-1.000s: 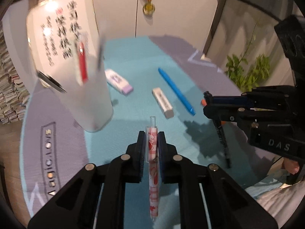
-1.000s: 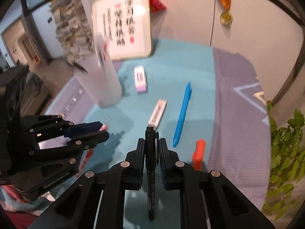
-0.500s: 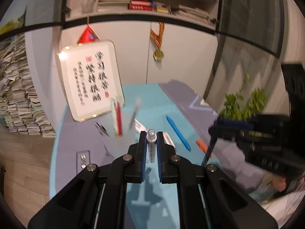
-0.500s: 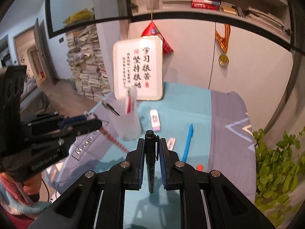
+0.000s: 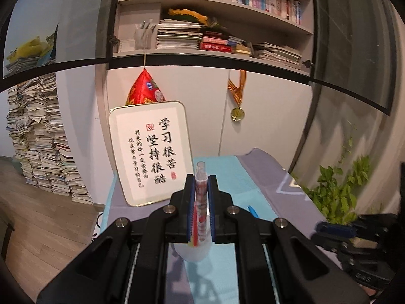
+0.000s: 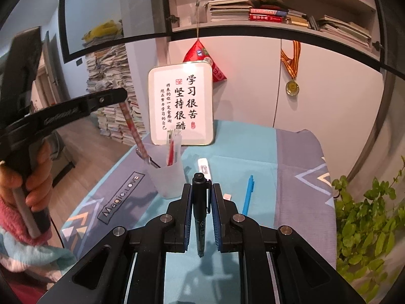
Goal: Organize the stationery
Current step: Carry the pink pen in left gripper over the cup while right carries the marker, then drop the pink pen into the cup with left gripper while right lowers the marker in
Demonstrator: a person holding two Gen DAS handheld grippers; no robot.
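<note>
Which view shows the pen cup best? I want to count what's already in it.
The right wrist view: the whole cup stands clear on the mat, pens visible inside. In the left wrist view, the left gripper and its patterned pen hide most of it.

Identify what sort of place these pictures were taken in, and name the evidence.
Probably a home study: a bookshelf packed with books, tall stacks of papers on a wooden floor, and a framed calligraphy board on a cloth-covered desk.

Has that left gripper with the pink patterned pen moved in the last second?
Yes. The left gripper has risen and carried the pink patterned pen over to the frosted cup, its tip now entering the rim.
</note>
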